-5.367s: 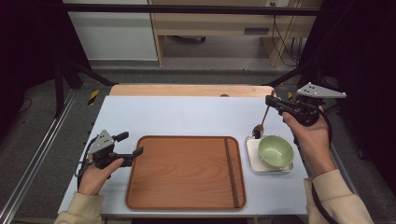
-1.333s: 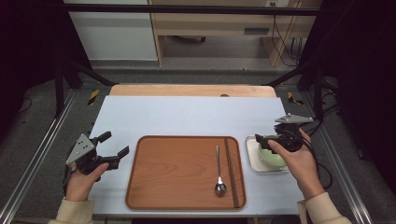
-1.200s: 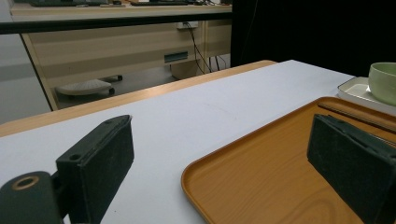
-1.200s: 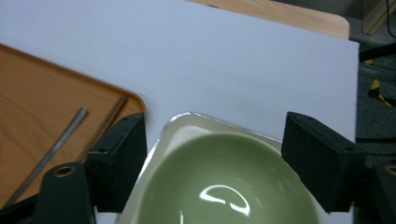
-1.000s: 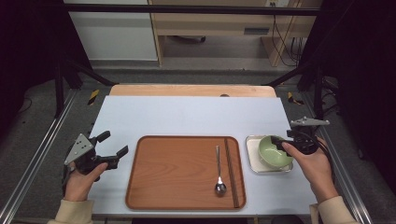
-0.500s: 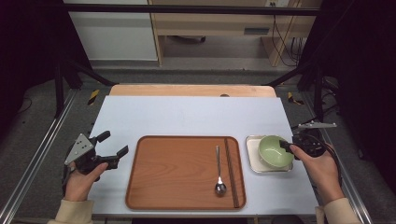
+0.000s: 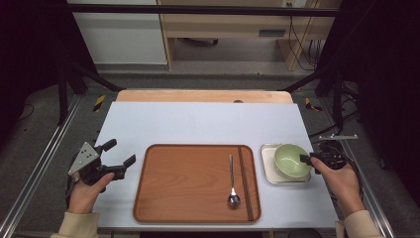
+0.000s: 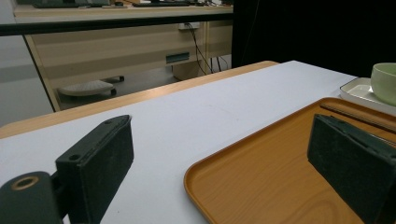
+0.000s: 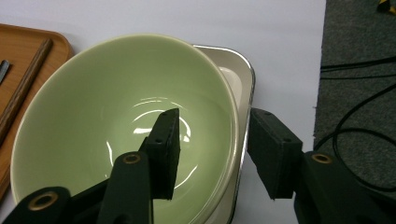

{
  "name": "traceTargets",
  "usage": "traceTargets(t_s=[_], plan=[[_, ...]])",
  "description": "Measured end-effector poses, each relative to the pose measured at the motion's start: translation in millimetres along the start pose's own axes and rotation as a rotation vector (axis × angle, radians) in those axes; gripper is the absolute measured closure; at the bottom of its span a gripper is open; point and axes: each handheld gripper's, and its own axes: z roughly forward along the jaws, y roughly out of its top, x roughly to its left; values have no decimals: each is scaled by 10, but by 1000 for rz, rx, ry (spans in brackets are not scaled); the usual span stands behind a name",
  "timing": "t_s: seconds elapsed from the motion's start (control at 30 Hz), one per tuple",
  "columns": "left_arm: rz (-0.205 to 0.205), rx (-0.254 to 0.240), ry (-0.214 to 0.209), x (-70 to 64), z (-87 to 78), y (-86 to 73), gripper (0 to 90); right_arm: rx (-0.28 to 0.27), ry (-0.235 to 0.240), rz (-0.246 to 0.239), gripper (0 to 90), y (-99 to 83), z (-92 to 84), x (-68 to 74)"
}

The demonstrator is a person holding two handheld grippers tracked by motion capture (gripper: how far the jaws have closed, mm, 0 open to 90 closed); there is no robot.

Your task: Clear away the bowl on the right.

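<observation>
Bowl [image 7: 292, 160] | pale green, glossy, empty, on dish [image 7: 269, 167] | right gripper [image 9: 212, 154] jaws astride its near rim, closing, not yet pressing | tray [image 7: 188, 183] beyond: spoon [image 7: 232, 184] | left gripper [image 7: 120, 157] apart, empty

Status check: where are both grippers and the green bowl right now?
Right gripper astride green bowl rim, jaws closing, not yet clamped. Bowl on white dish. Left gripper open, idle beside tray. Nothing blocking.
</observation>
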Motion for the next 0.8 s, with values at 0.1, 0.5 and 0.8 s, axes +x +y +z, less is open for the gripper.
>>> traceTargets(t_s=[0.1,0.5,0.8], plan=[[0,4,0,1,5,-4,67,19,18,24,578,-9,29,-15],[-2,-10,2,12,-6,-2,53,59,37,47,659,-12,102,-31],[1,-14,3,11,-6,1,50,82,26,49,736,-7,146,-45]])
